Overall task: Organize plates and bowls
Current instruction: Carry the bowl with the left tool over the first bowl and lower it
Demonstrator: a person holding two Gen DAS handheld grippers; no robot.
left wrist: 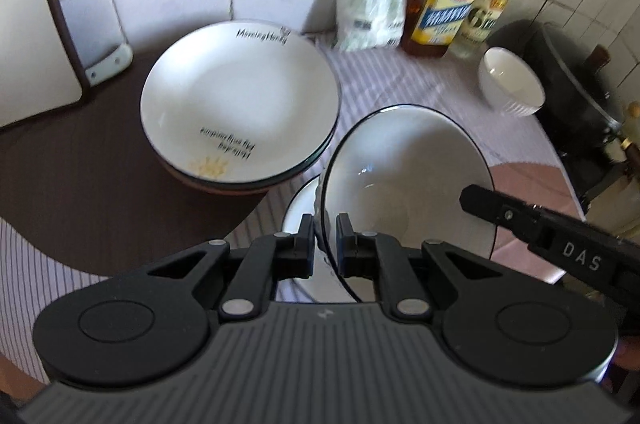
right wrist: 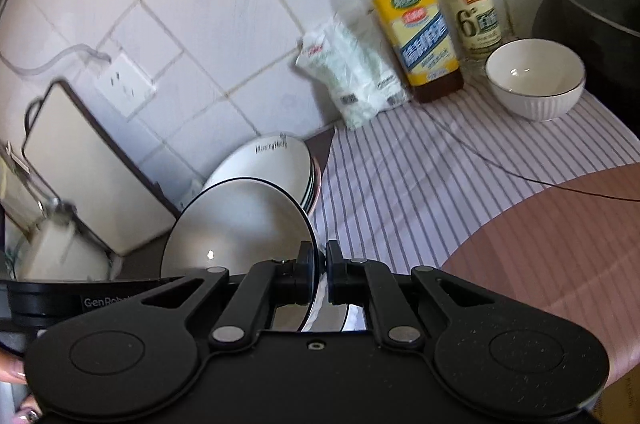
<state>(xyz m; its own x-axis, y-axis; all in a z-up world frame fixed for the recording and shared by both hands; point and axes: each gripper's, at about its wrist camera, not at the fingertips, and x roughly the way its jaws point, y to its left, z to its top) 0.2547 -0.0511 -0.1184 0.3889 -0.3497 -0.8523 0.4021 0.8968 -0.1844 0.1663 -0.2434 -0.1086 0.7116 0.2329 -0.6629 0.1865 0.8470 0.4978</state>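
Note:
My left gripper [left wrist: 325, 238] is shut on the near rim of a white, black-rimmed bowl [left wrist: 408, 176], holding it tilted above another white dish [left wrist: 298, 212]. My right gripper [right wrist: 319, 266] is shut on the opposite rim of the same bowl [right wrist: 236, 224]; its finger [left wrist: 500, 210] shows in the left wrist view. A stack of white printed plates [left wrist: 240, 96] sits just behind on a dark mat, also seen in the right wrist view [right wrist: 272, 160]. A small ribbed white bowl [left wrist: 512, 82] stands far right, also in the right wrist view [right wrist: 536, 78].
Oil and vinegar bottles [right wrist: 416, 24] and a white packet [right wrist: 352, 72] stand against the tiled wall. A dark pot [left wrist: 572, 80] is at the far right. A cutting board [right wrist: 88, 168] leans at the left. The counter has a striped cloth [right wrist: 420, 176].

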